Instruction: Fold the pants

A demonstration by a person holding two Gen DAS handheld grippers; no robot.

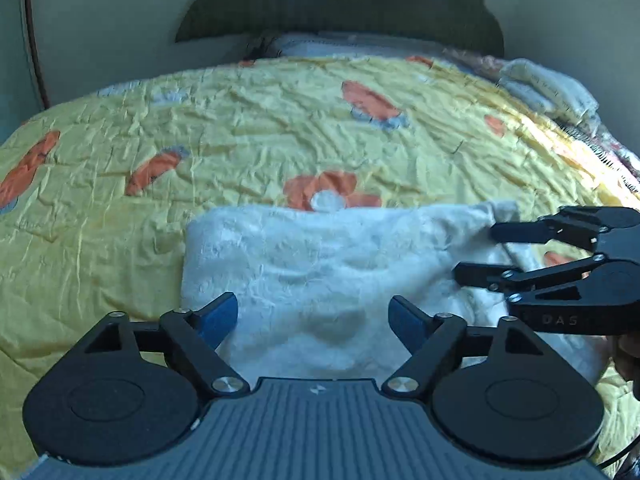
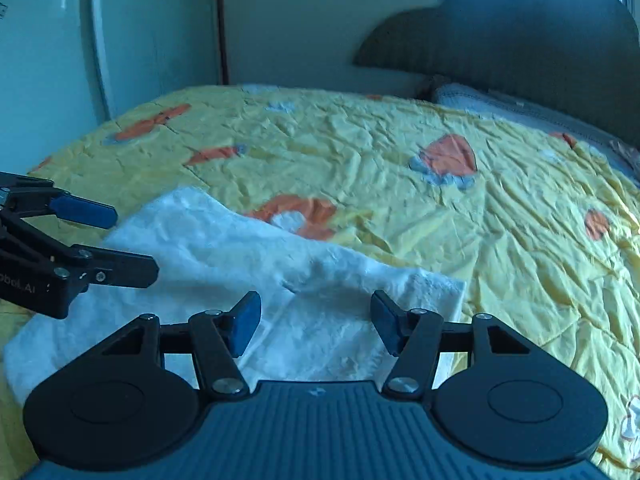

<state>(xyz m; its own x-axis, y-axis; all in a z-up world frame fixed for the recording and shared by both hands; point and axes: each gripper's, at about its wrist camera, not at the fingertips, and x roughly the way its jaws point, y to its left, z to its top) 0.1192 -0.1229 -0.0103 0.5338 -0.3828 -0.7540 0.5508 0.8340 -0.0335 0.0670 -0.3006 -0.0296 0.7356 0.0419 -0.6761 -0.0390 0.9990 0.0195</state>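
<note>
Two claws, left claw [image 1: 312,316] and right claw [image 2: 316,320], gape over one pants [image 1: 320,264].

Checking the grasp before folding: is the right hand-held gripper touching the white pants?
Cannot tell. The right hand-held gripper is open over the white pants; neither wrist view shows plain contact or a gap.

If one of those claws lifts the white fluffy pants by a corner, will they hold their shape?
Probably not. The white pants look soft and plush, with rumpled folds, so they would likely droop and unfold. Their fuzzy nap should grip rather than slip. On the wrinkled yellow quilt, pushing would likely bunch them instead of sliding them.
</note>
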